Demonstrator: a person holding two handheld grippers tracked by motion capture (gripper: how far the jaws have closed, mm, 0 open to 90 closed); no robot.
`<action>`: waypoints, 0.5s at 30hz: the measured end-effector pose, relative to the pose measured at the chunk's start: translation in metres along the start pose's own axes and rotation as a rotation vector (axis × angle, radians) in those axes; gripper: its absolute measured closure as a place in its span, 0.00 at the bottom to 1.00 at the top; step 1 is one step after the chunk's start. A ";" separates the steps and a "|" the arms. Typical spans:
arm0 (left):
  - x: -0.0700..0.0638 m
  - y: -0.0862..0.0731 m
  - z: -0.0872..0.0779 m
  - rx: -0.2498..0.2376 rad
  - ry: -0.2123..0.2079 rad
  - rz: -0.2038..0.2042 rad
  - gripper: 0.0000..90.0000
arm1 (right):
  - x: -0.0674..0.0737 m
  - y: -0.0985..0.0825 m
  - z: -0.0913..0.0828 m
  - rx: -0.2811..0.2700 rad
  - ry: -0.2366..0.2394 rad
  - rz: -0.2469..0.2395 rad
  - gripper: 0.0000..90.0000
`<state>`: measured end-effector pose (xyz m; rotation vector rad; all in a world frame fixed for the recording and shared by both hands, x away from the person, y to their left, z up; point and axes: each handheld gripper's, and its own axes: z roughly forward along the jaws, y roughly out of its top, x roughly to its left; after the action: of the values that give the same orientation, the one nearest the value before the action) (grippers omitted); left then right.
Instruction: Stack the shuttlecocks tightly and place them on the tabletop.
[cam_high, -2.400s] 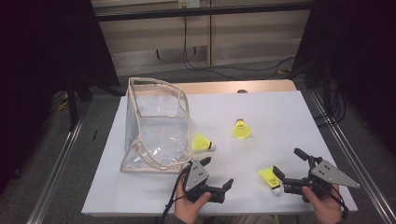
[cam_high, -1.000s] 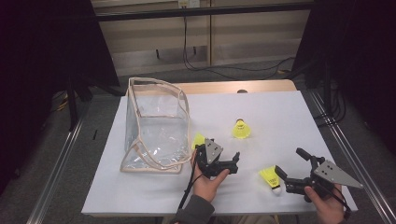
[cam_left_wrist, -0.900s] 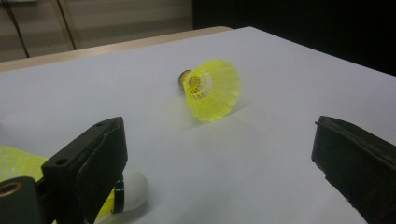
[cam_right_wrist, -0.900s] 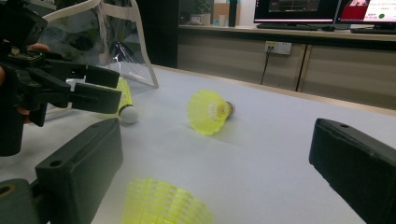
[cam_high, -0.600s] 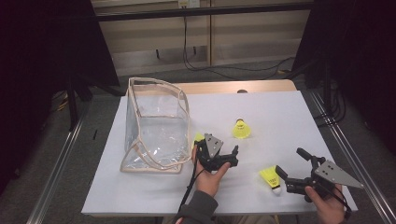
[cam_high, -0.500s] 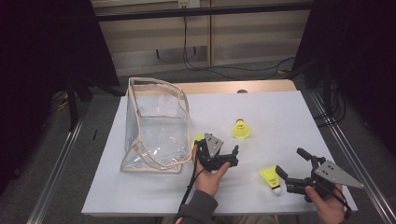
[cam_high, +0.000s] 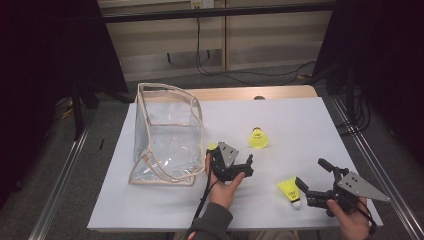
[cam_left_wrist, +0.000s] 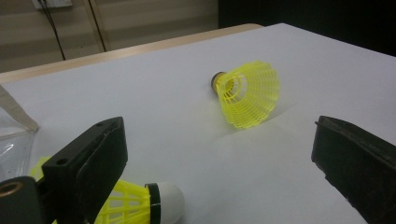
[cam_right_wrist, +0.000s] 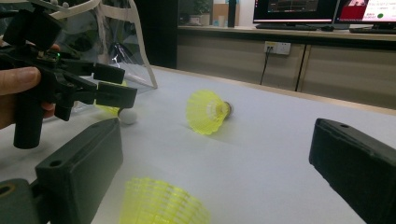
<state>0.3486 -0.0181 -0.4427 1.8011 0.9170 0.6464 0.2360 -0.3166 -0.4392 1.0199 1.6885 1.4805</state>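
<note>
We look to be putting birdies into the clear bag (cam_high: 167, 137), and the job has hardly begun, because the bag looks empty and all three yellow birdies lie on the white table (cam_high: 310, 125). We go from the bag to the right. The first birdie (cam_left_wrist: 135, 205) lies just beside the bag, right at its open side, with its white tip pointing away from the bag. Our left gripper (cam_high: 235, 167) is right over it, and its jaws stand wide apart with nothing in them; in the left gripper view the birdie sits low by one jaw, not yet between the two. The second birdie (cam_high: 257, 139) lies farther right of the bag, near the middle of the table, tipped on its side. The third birdie (cam_high: 290, 190) is the farthest from the bag, near our edge of the table. Our right gripper (cam_high: 312, 179) is just beside it, jaws wide apart too and holding nothing. So we think all three birdies are left to pick up and drop in. We can read no words or labels on the bag or the birdies; the screens far behind are too small to read.
</note>
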 end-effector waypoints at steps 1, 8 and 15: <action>0.001 0.000 0.000 0.005 0.007 0.012 0.04 | 0.000 0.000 0.000 0.001 0.000 -0.006 0.03; 0.002 0.000 0.000 -0.007 0.041 0.010 0.12 | 0.001 0.000 0.001 -0.001 0.006 -0.003 0.03; 0.000 0.000 0.000 -0.050 0.133 0.000 0.26 | 0.001 0.000 0.001 -0.001 0.009 -0.005 0.03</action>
<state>0.3487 -0.0183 -0.4429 1.7298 0.9804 0.7897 0.2364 -0.3153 -0.4395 1.0095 1.6949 1.4850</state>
